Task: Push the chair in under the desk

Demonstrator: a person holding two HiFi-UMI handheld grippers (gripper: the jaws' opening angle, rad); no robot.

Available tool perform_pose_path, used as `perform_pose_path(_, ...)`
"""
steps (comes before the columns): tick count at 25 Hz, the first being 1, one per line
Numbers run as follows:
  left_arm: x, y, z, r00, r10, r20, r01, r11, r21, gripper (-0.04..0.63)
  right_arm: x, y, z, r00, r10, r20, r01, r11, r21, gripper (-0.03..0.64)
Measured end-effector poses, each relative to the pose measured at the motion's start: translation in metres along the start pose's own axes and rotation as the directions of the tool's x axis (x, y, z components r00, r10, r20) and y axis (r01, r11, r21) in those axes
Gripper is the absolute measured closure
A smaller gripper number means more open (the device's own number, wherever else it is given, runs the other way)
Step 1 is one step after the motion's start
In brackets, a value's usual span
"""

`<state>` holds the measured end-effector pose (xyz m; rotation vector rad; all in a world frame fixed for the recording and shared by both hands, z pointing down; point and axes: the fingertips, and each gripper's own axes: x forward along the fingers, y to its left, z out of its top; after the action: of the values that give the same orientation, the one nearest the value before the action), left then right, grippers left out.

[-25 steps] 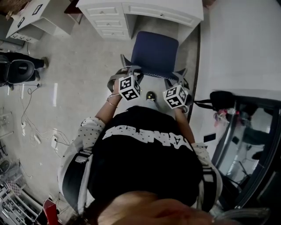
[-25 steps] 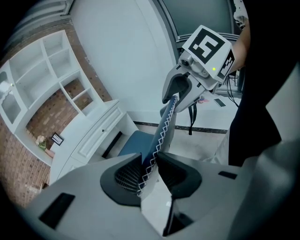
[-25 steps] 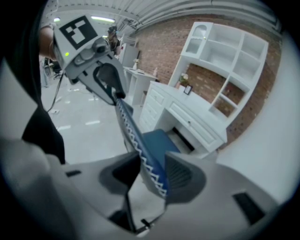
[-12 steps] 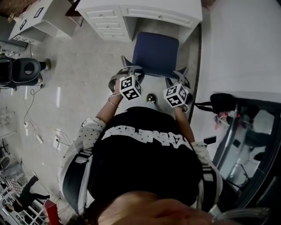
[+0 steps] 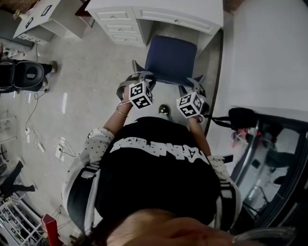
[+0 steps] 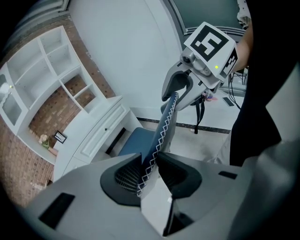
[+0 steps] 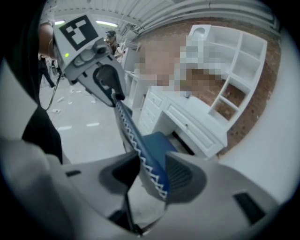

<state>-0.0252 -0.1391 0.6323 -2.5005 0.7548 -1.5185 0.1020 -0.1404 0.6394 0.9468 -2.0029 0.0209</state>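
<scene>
Blue seat: chair (image 5: 171, 58) is sitting in front of the desk (image 5: 159, 12), with its front edge just reaching the desk's front edge and most of the seat out of the desk on the person's side.
Backrest (image 5: 168, 80): is standing at the chair end farthest from the desk, with both grippers on it.
Backrest long axis: top edge is running roughly parallel to the desk's front edge, so the push needs to go straight across it, toward the desk.
Left gripper (image 6: 149, 168): is pinching the zigzag-stitched top edge of the backrest (image 6: 161, 136), a jaw on each face, at the end nearer the desk's drawer stack.
Right gripper (image 7: 152, 173): is gripping the same edge (image 7: 136, 140) at the other end, jaws set wide with the padded rim between them.
Grippers vs chair: both are sitting on the side of the backrest away from the desk, with the seat lying ahead of them toward the desk.
Nearer hand: about level, with the left gripper (image 5: 138, 77) looking a touch nearer the desk than the right gripper (image 5: 197, 82).
Opening: kneehole is lying straight beyond the seat, and the seat is looking lined up with it.
Judgement: task is partway done and an even push from both hands is likely needed, since a lopsided push could skew the chair into the desk's drawer side.
</scene>
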Motion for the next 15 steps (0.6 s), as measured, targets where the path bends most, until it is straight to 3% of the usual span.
perform_pose_path(7, 0.004, 0.01, 0.001, 0.998, 0.057, -0.011, -0.057, 0.998, -0.016, 0.446, 0.007, -0.006, 0.004, 0.999, -0.002, 0.032, 0.003, 1.0, -0.023, 0.433)
perform_pose_path(15, 0.007, 0.015, 0.0, 0.998, 0.065, -0.025, -0.065, 0.998, -0.022, 0.442, 0.009, -0.009, 0.008, 1.0, 0.001, 0.025, 0.0, 1.0, -0.029, 0.433)
